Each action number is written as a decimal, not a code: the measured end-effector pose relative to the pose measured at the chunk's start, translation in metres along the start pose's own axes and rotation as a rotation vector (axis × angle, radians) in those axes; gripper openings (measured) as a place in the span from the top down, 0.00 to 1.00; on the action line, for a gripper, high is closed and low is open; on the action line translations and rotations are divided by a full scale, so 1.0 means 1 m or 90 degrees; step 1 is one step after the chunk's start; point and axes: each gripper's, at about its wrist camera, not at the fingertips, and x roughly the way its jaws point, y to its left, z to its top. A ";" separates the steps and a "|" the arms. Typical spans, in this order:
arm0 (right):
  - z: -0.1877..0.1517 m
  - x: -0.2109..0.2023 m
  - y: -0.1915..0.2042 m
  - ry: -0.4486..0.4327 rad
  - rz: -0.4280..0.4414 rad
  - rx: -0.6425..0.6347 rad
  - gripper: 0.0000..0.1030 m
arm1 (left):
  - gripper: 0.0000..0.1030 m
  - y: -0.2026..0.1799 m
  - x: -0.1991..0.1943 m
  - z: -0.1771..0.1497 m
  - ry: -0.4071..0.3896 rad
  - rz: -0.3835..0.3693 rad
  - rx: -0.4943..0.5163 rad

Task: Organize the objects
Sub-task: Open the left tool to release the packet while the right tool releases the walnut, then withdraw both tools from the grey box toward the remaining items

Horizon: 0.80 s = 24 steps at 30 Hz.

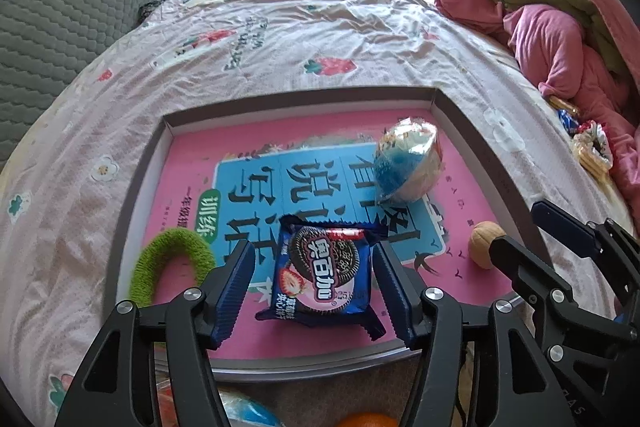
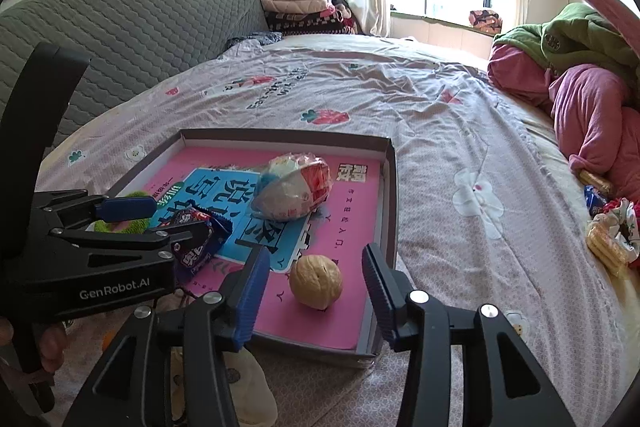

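Observation:
A shallow grey box (image 1: 304, 98) with a pink book cover as its floor lies on the bed. In it are a blue Oreo packet (image 1: 326, 273), a green hair loop (image 1: 172, 263), a wrapped round bun (image 1: 408, 161) and a walnut (image 1: 484, 243). My left gripper (image 1: 314, 293) is open, its fingers on either side of the Oreo packet, which lies flat. My right gripper (image 2: 316, 293) is open around the walnut (image 2: 316, 281), which rests on the box floor (image 2: 356, 219). The left gripper (image 2: 120, 227) also shows in the right wrist view over the packet (image 2: 200, 239).
The bed has a pink flowered sheet (image 1: 280, 39). Pink and green blankets (image 2: 580, 87) are piled at right, with snack packets and a scrunchie (image 2: 612, 231) beside them. A grey headboard (image 2: 120, 27) is at left. An orange (image 1: 368, 419) and wrappers lie near the box's front edge.

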 end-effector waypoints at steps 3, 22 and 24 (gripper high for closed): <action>0.002 -0.005 0.000 -0.014 -0.001 -0.002 0.51 | 0.38 0.002 -0.010 0.002 -0.017 -0.005 -0.009; 0.003 -0.050 0.011 -0.099 0.019 -0.009 0.43 | 0.33 0.030 -0.075 -0.037 -0.073 -0.001 -0.049; 0.002 -0.054 0.014 -0.110 0.021 -0.013 0.43 | 0.33 0.035 -0.083 -0.040 -0.082 0.002 -0.056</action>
